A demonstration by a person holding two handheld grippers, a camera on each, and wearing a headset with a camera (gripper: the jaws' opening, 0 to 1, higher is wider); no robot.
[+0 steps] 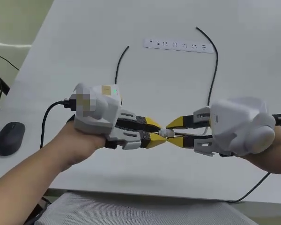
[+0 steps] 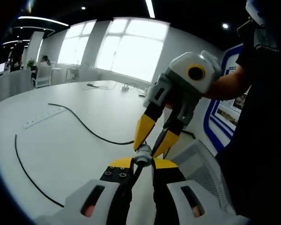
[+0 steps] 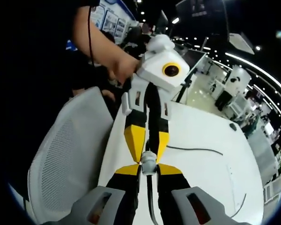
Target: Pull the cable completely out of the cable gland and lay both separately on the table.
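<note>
Head view: at the centre of the frame the left hand-held gripper (image 1: 159,133) and the right hand-held gripper (image 1: 174,133) meet tip to tip above the white counter (image 1: 84,33). Each has its yellow-tipped jaws drawn narrow onto the small pale cable gland (image 1: 167,133) between them. The black cable (image 1: 216,70) runs from behind the right one toward the upper right, ending near a power strip (image 1: 178,45). A mouse (image 1: 10,137) sits at the left edge.

Left gripper view: this view's own jaws rise from the bottom, almost closed, with the gland (image 2: 143,155) at their tips. The other gripper's jaws come down onto it from the upper right. A dark length runs down from the gland between the own jaws, and more cable curves across the counter at left.

Right gripper view: the gland (image 3: 148,161) sits low at centre — pinched between the own tips below and the left gripper's tips from above. Black cable runs down between the own jaws. Whether each grips the gland's body or the cable just beside it, I cannot tell.
</note>
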